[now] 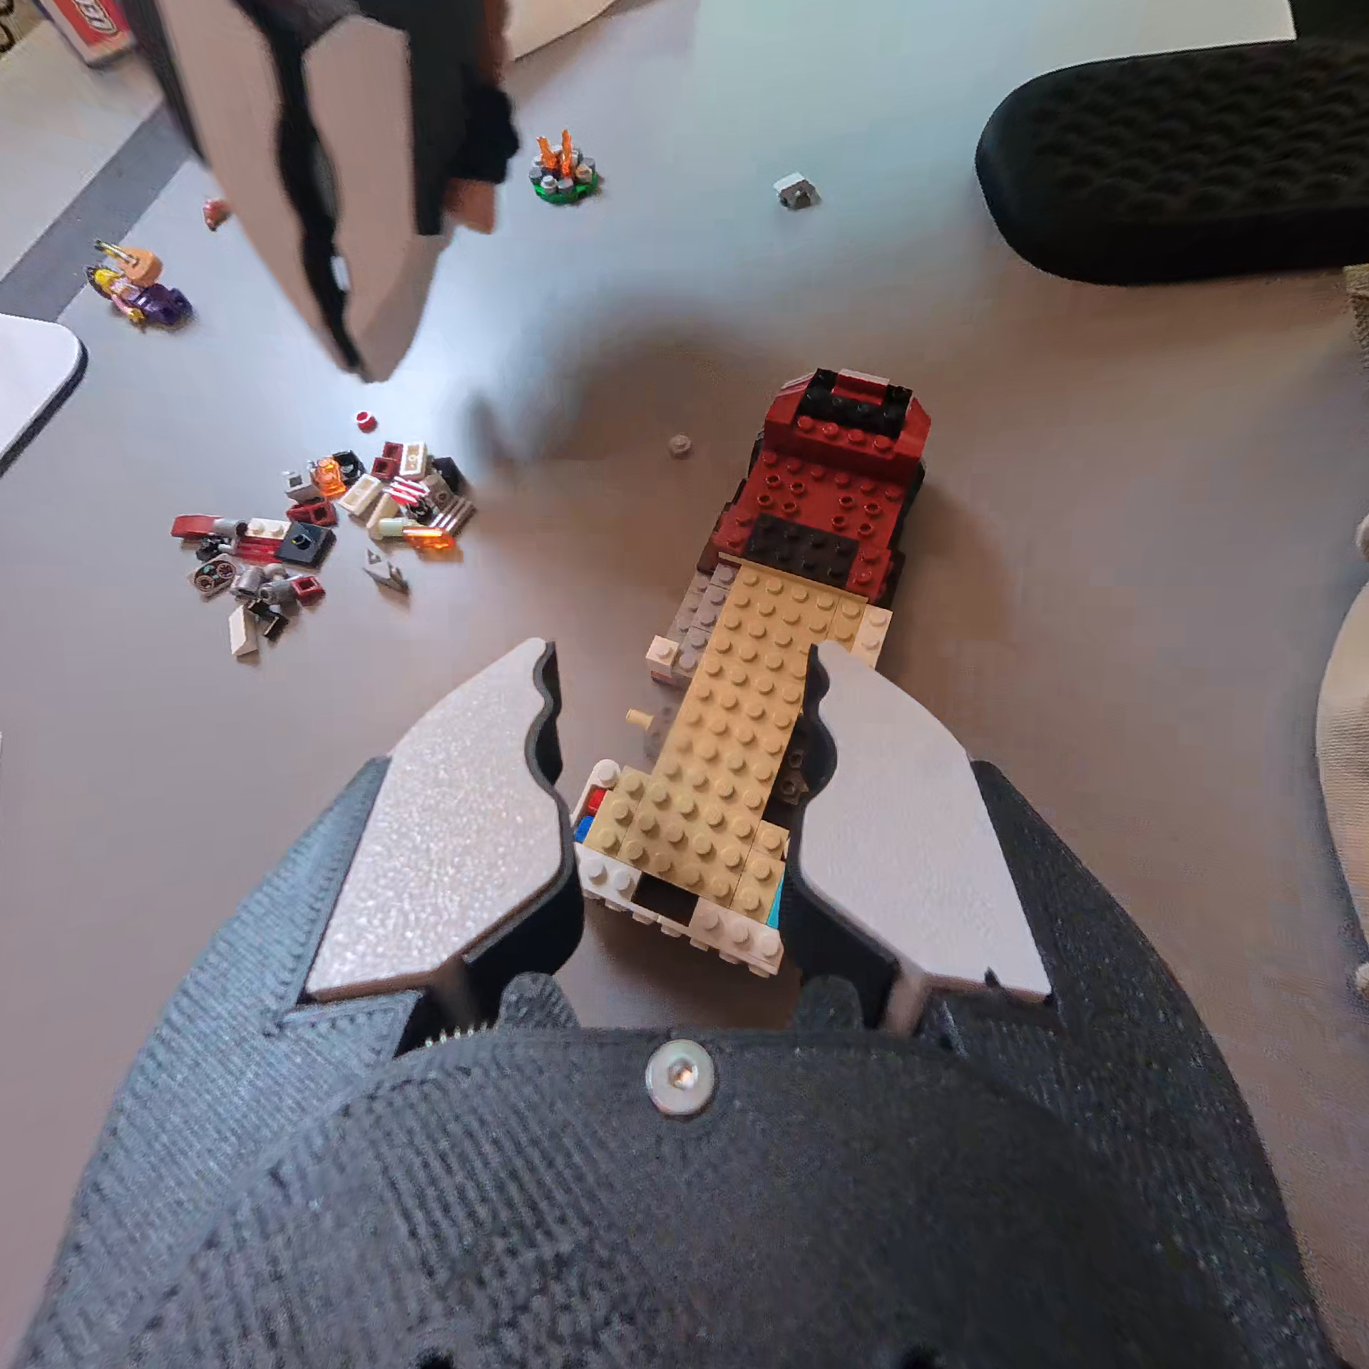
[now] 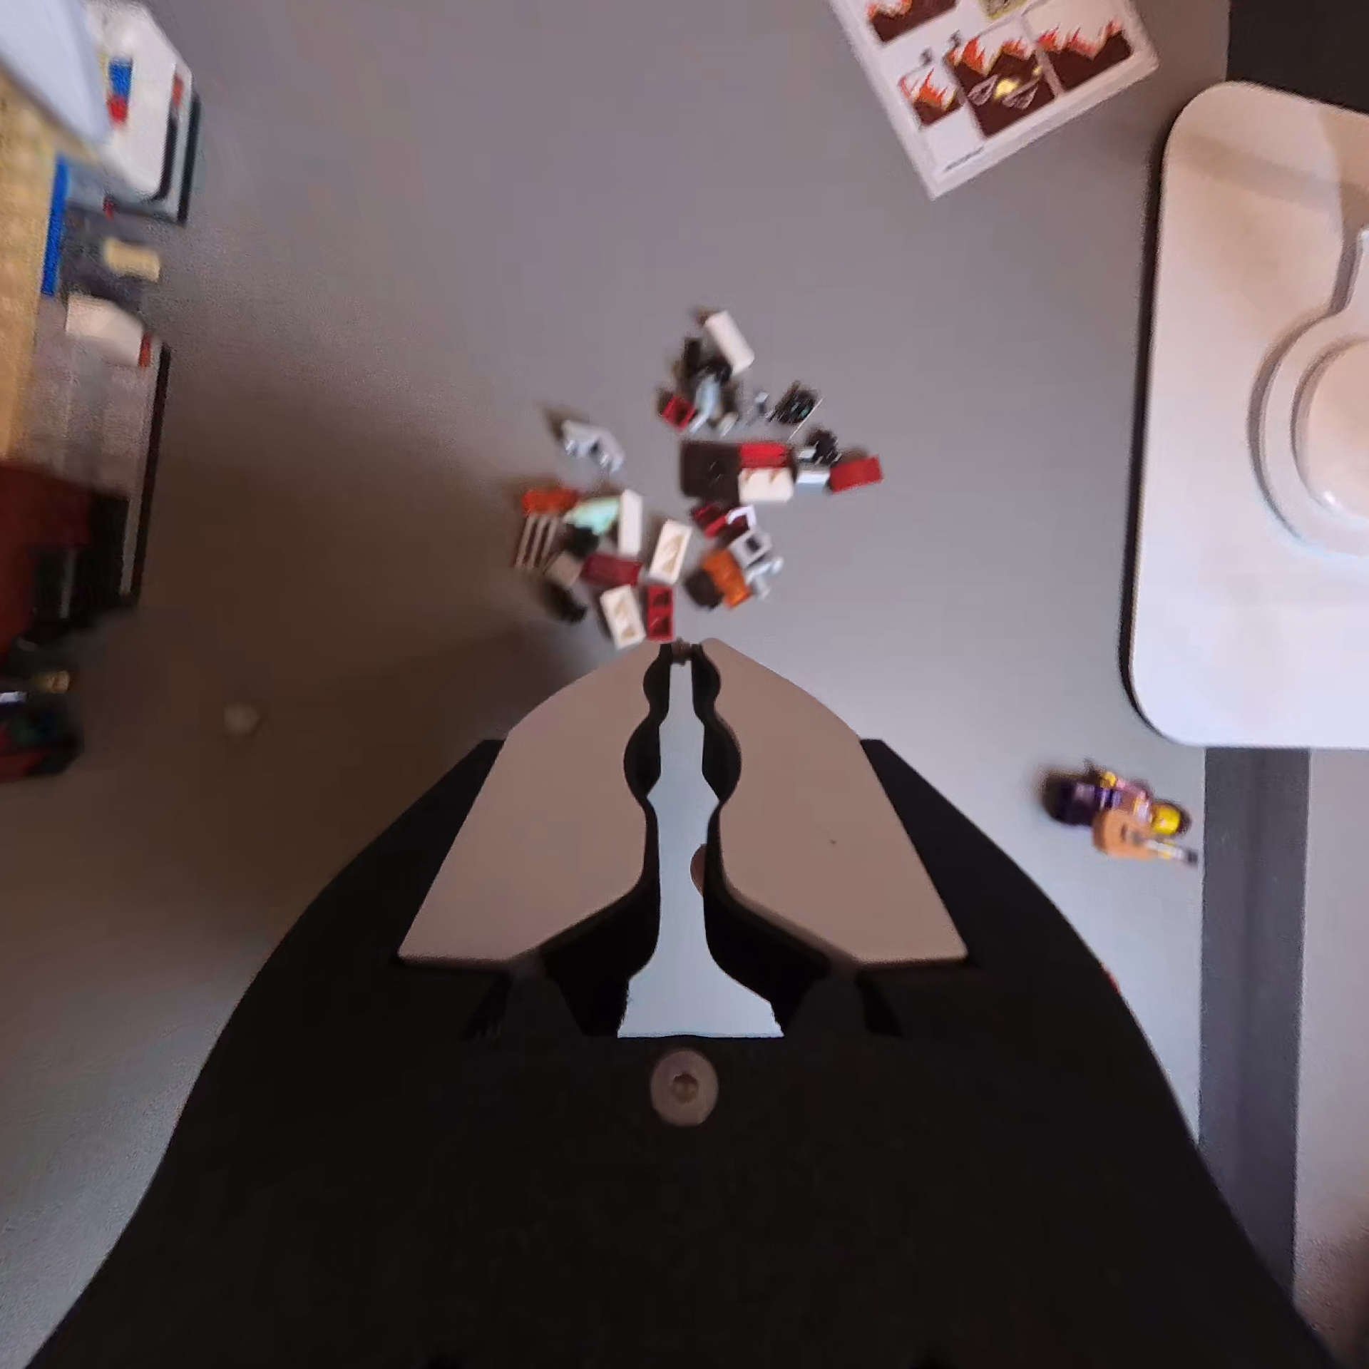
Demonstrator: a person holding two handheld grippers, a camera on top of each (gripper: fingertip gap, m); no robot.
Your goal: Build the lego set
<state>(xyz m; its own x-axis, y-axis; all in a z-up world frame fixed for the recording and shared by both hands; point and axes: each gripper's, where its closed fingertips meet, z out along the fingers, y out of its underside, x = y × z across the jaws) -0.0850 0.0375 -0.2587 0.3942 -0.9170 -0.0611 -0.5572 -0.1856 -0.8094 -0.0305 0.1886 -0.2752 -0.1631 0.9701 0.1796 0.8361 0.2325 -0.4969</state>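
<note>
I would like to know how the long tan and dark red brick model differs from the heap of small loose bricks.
The brick model is one joined, long piece; the heap of loose bricks is many small separate bits. The model lies between the open left tongs; the heap lies just beyond the nearly closed right tongs. Both rest on the grey table.
</note>
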